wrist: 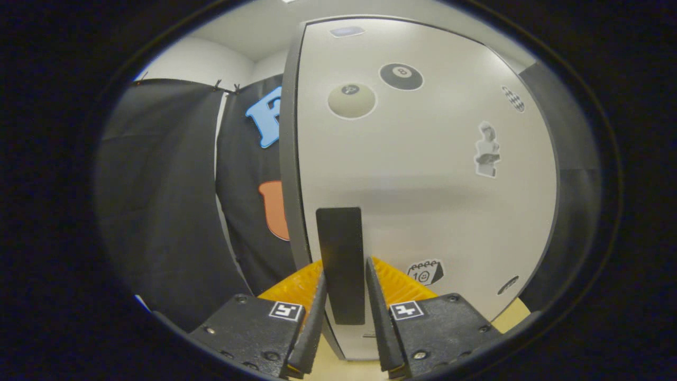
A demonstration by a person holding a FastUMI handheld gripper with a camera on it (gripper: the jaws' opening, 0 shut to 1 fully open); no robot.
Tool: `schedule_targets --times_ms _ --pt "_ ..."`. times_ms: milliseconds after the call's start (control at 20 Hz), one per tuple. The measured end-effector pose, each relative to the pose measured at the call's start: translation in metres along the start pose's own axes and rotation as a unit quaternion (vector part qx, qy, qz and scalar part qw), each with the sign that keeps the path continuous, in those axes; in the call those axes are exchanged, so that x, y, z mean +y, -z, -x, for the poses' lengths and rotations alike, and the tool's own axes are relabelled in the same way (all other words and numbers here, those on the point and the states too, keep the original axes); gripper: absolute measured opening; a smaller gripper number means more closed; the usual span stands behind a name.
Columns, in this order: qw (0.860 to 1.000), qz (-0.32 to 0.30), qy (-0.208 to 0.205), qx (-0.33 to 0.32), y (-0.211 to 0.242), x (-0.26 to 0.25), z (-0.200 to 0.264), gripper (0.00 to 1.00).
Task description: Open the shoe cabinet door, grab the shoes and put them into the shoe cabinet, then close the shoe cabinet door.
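Observation:
The white shoe cabinet door (423, 174), dotted with stickers, stands straight ahead and very close. Its flat black upright handle (341, 238) sits near the door's left edge, which shows as a grey band (288, 159). My gripper (344, 272) has one finger on each side of this handle, and both fingers (319, 296) press against its sides. I cannot tell whether the door is ajar. The shoes are hidden from here.
Black booth cloth (174, 201) hangs to the left of the cabinet. A dark grey panel (568, 159) borders the door on the right. A strip of pale floor (510, 317) shows under the door's lower right corner.

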State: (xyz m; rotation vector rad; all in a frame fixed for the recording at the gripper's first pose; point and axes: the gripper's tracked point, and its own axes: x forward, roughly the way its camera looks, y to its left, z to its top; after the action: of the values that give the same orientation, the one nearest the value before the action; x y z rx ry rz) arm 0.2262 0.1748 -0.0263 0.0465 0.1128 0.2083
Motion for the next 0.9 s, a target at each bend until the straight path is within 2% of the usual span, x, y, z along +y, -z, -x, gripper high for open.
schedule_targets --times_ms 100,200,350,550,900 --pt "1.000 0.002 0.030 0.003 0.000 -0.003 0.003 0.41" --pt "1.000 0.002 0.030 0.006 0.002 -0.002 0.002 0.34" --pt "1.000 -0.021 0.020 0.000 0.003 -0.002 0.005 0.32" --pt "0.999 0.002 0.032 -0.010 0.004 -0.006 0.014 0.31" --pt "0.999 0.003 -0.033 -0.007 0.005 -0.010 0.021 0.31"
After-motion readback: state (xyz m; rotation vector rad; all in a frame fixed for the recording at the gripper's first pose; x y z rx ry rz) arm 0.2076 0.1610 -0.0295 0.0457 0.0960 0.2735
